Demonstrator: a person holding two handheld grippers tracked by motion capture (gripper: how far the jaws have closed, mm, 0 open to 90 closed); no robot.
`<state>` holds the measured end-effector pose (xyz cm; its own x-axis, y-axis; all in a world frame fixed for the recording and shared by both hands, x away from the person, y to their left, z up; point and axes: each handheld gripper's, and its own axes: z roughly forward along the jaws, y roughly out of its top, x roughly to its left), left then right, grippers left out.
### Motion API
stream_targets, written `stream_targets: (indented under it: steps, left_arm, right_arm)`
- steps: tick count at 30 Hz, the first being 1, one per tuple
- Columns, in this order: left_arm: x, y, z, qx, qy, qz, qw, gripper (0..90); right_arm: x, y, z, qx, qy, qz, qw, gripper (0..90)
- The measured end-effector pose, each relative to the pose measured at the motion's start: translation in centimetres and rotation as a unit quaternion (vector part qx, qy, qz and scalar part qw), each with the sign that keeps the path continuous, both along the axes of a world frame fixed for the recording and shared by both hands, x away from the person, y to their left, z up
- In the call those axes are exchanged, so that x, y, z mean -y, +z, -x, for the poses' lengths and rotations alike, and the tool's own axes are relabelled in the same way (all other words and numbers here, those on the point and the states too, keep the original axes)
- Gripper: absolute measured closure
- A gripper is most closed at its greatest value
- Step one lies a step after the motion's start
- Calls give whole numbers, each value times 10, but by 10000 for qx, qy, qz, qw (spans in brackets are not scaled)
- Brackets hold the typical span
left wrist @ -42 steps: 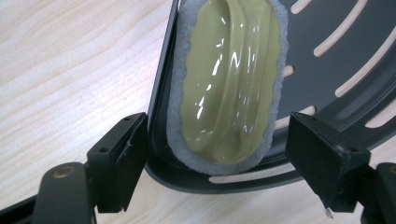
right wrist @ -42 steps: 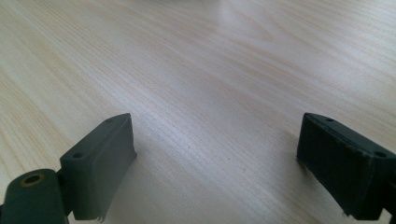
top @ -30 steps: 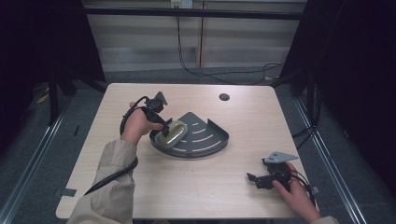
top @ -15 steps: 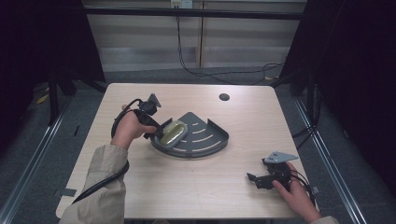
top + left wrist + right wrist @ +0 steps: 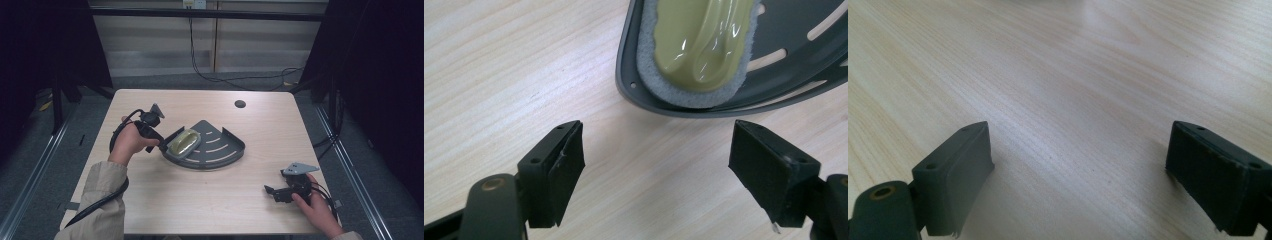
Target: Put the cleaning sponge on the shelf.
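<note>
A dark grey quarter-round slotted tray (image 5: 220, 150) sits mid-table. At its left end lies a yellow-green scrubber on a grey pad (image 5: 183, 142). My left gripper (image 5: 159, 142) is held just left of the tray, open and holding nothing. In the left gripper view its jaws stand wide apart (image 5: 664, 165) over bare wood, with the scrubber (image 5: 696, 45) and the tray rim (image 5: 624, 65) just ahead. My right gripper (image 5: 272, 192) rests near the table's front right, open over bare wood (image 5: 1078, 175).
A small black round cap (image 5: 240, 104) sits near the table's back edge. The pale wooden table (image 5: 200, 200) has free surface in front of the tray. Cables lie on the floor behind, and dark curtains hang at both sides.
My left gripper has drawn back to the left, off the scrubber, which stays in the tray. The right gripper has not moved.
</note>
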<state>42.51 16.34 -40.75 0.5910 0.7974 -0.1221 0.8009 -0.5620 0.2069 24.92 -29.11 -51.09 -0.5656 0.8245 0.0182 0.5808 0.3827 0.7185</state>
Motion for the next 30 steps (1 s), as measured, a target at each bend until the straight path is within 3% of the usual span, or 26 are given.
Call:
stream_targets:
  steps: [12,30]
  left_arm:
    - [-8,-3,9,15,-44,2,10000,217]
    - [-25,-22,23,4,19,129,9999,221]
  right_arm:
    - [0,0,0,-26,-20,-5,10000,105]
    - [0,0,0,-27,-12,2,10000,105]
